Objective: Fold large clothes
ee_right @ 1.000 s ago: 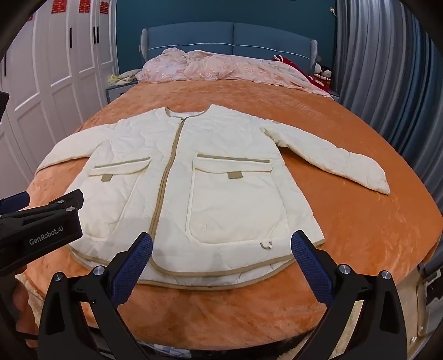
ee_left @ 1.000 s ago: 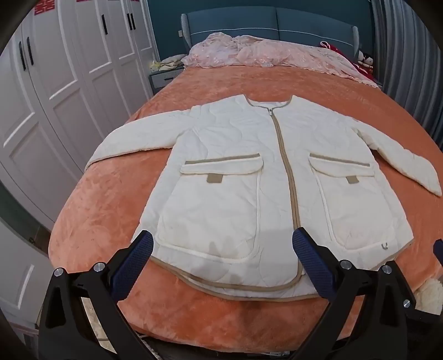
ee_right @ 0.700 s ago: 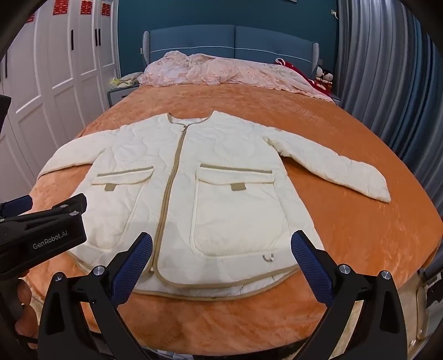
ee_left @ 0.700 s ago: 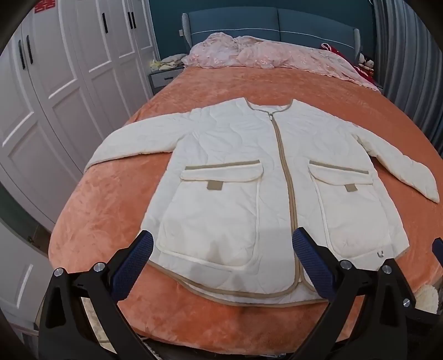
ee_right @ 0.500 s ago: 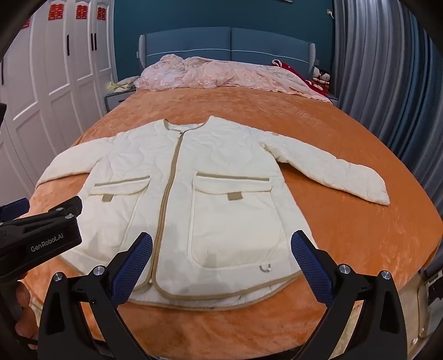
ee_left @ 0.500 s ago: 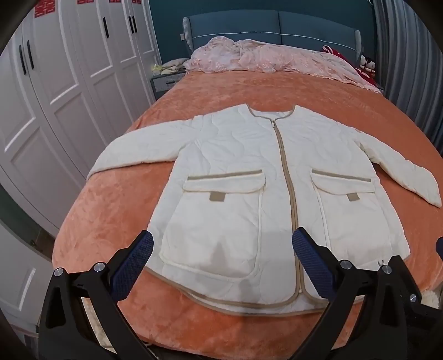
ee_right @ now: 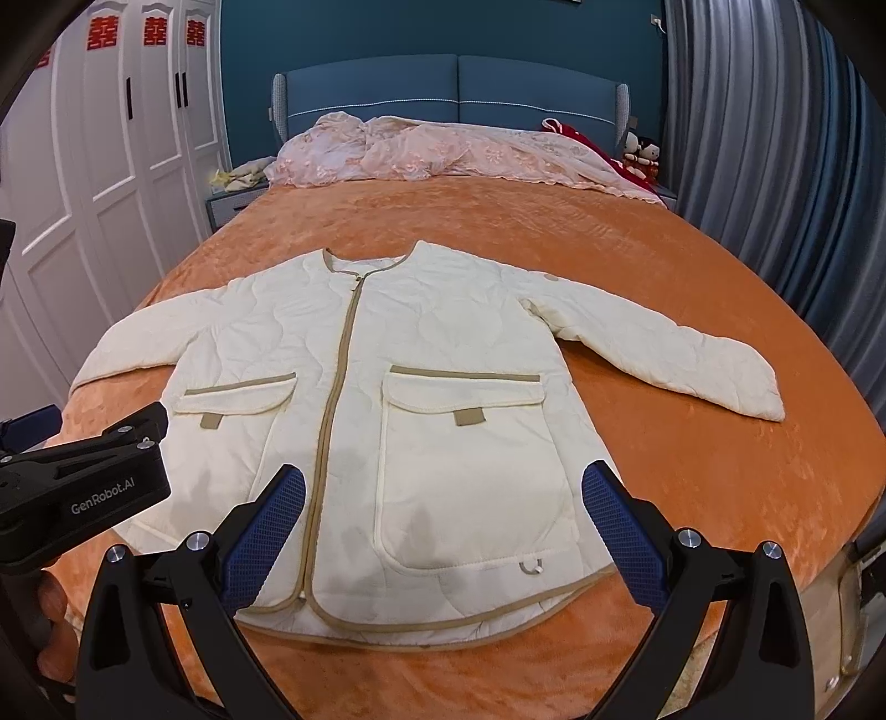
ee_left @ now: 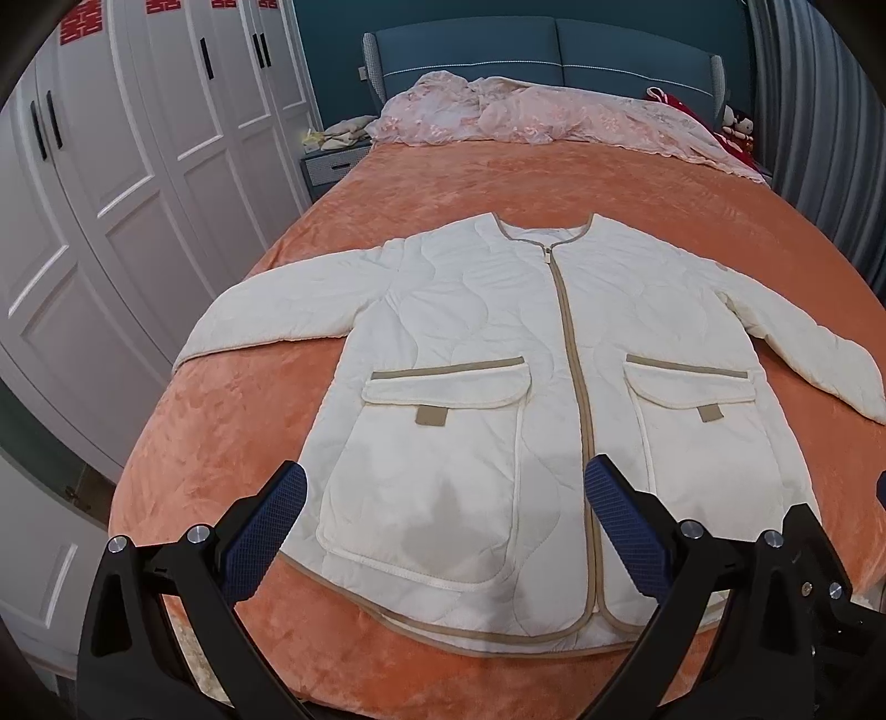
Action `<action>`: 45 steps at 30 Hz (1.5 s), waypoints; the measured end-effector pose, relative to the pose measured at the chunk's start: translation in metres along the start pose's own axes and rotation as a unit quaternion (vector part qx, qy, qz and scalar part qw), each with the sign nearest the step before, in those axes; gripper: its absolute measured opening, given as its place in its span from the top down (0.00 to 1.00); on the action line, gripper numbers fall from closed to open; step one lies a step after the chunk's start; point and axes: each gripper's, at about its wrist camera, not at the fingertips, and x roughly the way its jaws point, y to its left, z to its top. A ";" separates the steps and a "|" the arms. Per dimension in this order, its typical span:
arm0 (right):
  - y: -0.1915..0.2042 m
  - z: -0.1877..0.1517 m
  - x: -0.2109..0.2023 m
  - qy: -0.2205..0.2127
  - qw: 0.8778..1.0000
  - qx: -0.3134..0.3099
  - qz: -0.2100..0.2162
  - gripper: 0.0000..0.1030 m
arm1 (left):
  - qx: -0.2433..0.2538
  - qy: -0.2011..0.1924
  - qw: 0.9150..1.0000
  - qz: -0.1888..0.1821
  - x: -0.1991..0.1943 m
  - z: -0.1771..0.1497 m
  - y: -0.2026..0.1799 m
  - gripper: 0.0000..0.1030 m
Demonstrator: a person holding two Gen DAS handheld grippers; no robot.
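A cream quilted jacket (ee_left: 498,354) with tan trim, a closed front zip and two flap pockets lies flat, face up, on an orange bedspread (ee_left: 221,443), sleeves spread to both sides. It also shows in the right wrist view (ee_right: 443,354). My left gripper (ee_left: 443,520) is open and empty, held above the hem on the left pocket side. My right gripper (ee_right: 443,526) is open and empty, above the hem on the right pocket side. The left gripper's body (ee_right: 83,487) shows at the left edge of the right wrist view.
A crumpled pink lace blanket (ee_left: 531,116) lies at the head of the bed by the blue headboard (ee_left: 542,50). White wardrobe doors (ee_left: 111,194) stand to the left, a nightstand (ee_left: 326,160) beside them. Grey curtains (ee_right: 775,166) hang on the right.
Both grippers have shifted slightly, with the jacket sitting a little lower and nearer in both views. Both stay open and the jacket has not moved.
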 end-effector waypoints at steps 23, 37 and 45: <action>0.005 0.010 0.008 0.007 1.000 -0.003 0.001 0.05 | -0.001 0.009 1.000 0.002 0.009 0.014 -0.003 0.05; 0.006 0.011 0.009 0.008 1.000 -0.002 0.002 0.05 | -0.001 0.011 1.000 0.003 0.013 0.016 -0.002 0.05; 0.007 0.012 0.009 0.008 1.000 -0.001 0.002 0.05 | -0.003 0.011 1.000 0.004 0.014 0.016 0.000 0.05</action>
